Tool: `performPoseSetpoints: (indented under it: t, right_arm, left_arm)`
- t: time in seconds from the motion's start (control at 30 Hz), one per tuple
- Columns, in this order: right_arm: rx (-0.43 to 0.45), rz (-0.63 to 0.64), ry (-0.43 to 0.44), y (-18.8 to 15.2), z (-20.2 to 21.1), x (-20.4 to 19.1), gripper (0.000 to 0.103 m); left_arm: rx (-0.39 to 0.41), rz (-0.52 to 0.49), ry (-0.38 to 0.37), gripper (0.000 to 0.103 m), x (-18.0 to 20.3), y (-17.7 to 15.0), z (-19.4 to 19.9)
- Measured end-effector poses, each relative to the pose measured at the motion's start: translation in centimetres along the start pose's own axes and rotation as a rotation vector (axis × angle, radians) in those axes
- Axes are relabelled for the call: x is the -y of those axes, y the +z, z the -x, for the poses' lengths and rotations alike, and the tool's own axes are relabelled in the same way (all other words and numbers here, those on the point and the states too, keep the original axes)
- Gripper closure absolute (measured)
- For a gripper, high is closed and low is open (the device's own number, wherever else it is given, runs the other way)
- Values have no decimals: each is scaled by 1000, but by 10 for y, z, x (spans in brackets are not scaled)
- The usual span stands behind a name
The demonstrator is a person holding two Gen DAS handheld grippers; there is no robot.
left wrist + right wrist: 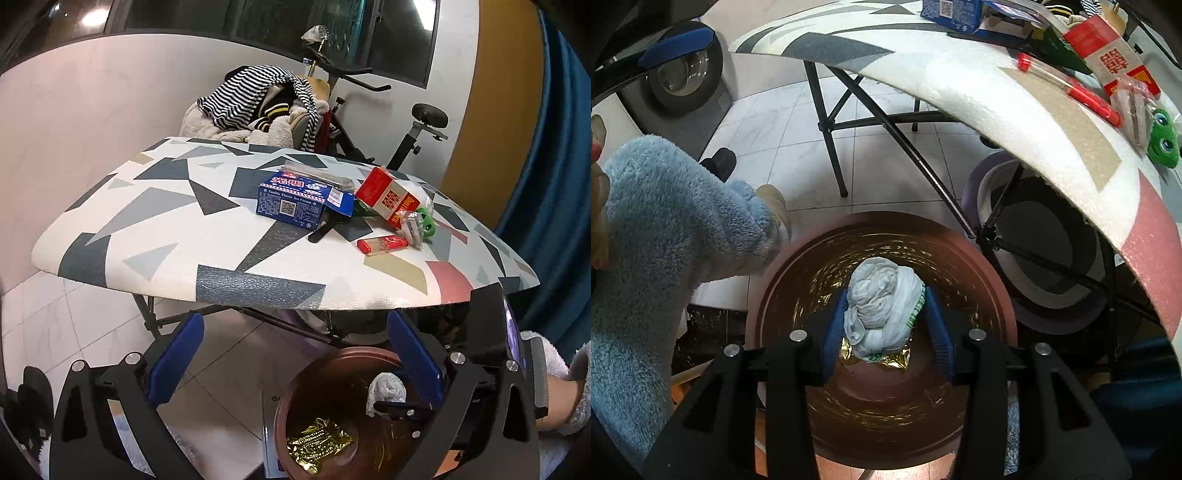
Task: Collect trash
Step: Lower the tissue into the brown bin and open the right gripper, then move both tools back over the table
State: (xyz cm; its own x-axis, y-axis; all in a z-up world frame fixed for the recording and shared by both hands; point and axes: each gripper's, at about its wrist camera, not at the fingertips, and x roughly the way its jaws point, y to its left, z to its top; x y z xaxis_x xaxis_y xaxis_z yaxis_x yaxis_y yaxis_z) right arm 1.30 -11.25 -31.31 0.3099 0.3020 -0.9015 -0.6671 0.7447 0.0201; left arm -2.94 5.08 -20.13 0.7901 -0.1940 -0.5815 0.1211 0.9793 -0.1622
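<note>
Right gripper (pixel 884 325) — clamped on one crumpled white plastic bag (pixel 882 308), a blue pad (pixel 834 332) pressing each side. Directly beneath the claw: one brown round bin (pixel 982 266), with one gold foil wrapper (pixel 886 360) lying on its bottom.

Left gripper (pixel 295 354) — fingers spread wide apart, holding nothing. Ahead of and above it stands one patterned table (pixel 147 229). Items on it, beyond the claw: one blue ice cream box (pixel 291 203), one red carton (pixel 388 199), one red lighter (pixel 382 244), one green toy (pixel 428 221). The bin sits below and to this claw's right.
</note>
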Motion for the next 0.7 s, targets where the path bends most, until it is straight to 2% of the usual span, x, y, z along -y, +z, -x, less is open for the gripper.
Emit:
performPoseSetpoints:
  t: [0.13,0.17,0.2,0.23,0.27,0.37,0.57,0.7]
  right_arm:
    - [23,-16,-1,0,5,3,56]
    - [27,-18,-2,0,5,4,46]
    - [35,-23,-8,1,7,4,28]
    - [47,-29,-11,1,9,5,21]
    - [55,-32,-12,1,11,6,15]
    - [78,-56,-9,2,16,11,6]
    - [136,-104,-1,3,30,23,6]
    - [229,-115,-16,1,50,27,6]
  left_arm:
    - [-11,-13,0,6,4,-1,-3]
    - [-14,-14,0,6,5,-1,-4]
    - [-17,-14,2,6,5,-1,-5]
    - [-19,-13,4,6,5,-1,-5]
    - [-21,-11,5,6,4,-1,-5]
    - [-22,-3,9,6,3,-1,-6]
    - [-24,4,30,6,2,-1,-7]
    - [-5,1,19,6,3,2,-5]
